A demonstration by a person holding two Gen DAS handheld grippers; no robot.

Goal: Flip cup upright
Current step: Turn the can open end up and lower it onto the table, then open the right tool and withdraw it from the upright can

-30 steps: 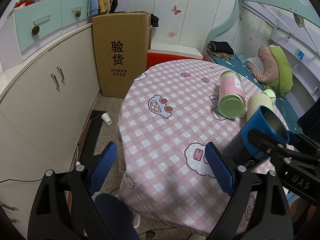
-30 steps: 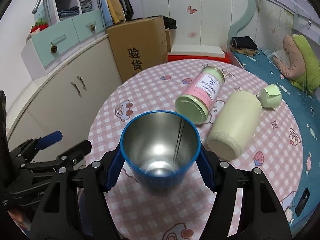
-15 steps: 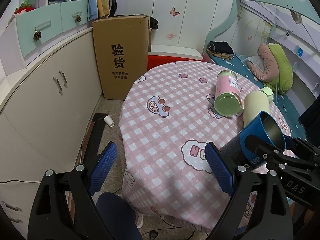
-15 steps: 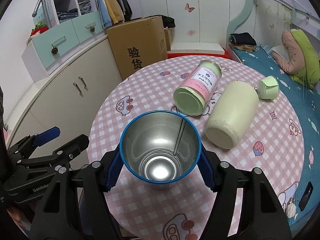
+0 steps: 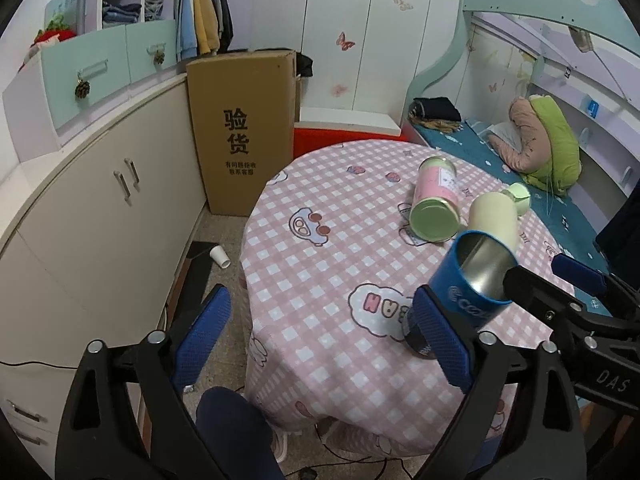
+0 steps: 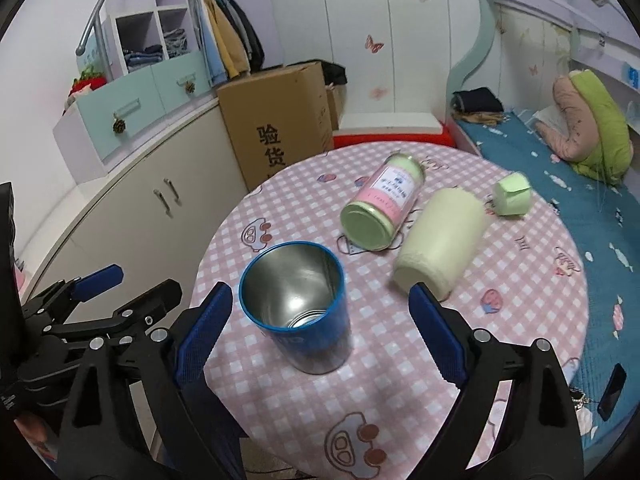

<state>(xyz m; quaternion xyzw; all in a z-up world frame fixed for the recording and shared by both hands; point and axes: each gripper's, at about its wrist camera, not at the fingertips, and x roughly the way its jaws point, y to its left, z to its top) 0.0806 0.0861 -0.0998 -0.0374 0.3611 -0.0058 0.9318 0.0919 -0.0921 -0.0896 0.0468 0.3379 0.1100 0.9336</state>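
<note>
A blue metal cup (image 6: 298, 308) stands upright, mouth up, on the pink checked tablecloth (image 6: 500, 320) near the table's front edge. It also shows in the left wrist view (image 5: 466, 292). My right gripper (image 6: 320, 336) is open, its blue pads spread wide on either side of the cup and apart from it. My left gripper (image 5: 320, 344) is open and empty, over the table's left edge, to the left of the cup.
A pink and green canister (image 6: 382, 210) and a cream bottle (image 6: 440, 240) lie on their sides behind the cup, with a small green cap (image 6: 512, 200) beyond. A cardboard box (image 5: 244, 132), cabinets and a bed surround the table. A paper cup (image 5: 220, 257) lies on the floor.
My right gripper held the blue cup tilted above the table; now the cup stands on the cloth and the jaws have opened and drawn back. The left gripper stayed open.
</note>
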